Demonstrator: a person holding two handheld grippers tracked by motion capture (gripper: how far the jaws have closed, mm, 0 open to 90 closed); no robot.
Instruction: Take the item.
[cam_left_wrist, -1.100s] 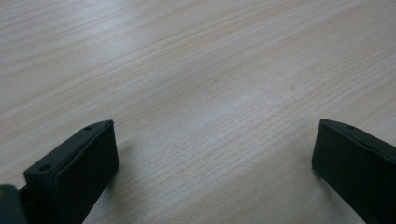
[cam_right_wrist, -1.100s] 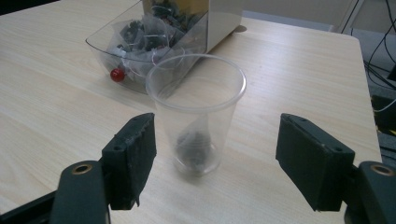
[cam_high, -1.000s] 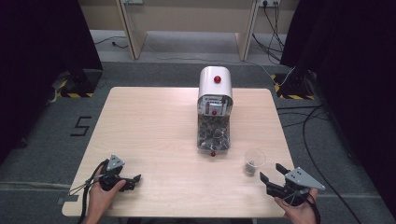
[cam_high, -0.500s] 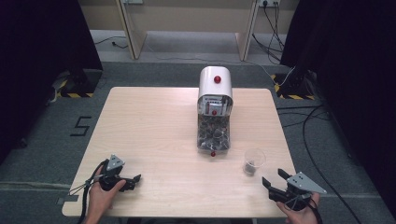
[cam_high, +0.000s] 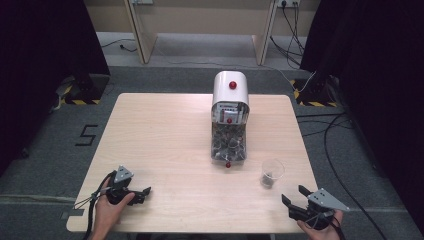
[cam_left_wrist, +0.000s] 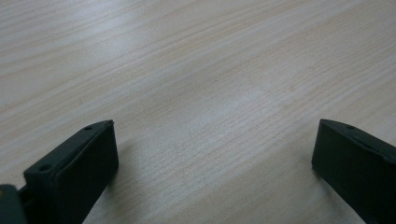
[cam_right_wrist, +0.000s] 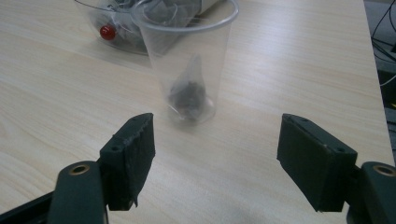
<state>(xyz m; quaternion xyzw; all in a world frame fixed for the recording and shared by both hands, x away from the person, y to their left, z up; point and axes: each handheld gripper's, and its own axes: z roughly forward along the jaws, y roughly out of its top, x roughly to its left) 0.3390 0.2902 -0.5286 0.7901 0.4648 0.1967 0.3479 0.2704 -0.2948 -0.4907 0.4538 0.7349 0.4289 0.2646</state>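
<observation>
Cup (cam_right_wrist: 187, 70), clear plastic with a dark tea bag inside, stands just ahead of your right gripper (cam_right_wrist: 215, 158), jaws released and empty. Approach level, straddle the lower wall, squeeze gently. Left gripper (cam_left_wrist: 212, 163) rests released on worktop (cam_high: 165, 135).

Left: I see my left gripper (cam_high: 145, 192) low, jaws spread wide, nothing between, hand (cam_high: 111, 210) wrapped behind | Right: my right gripper (cam_high: 295, 197) level, jaws wide apart, empty, hand (cam_high: 320, 231) underneath.
</observation>
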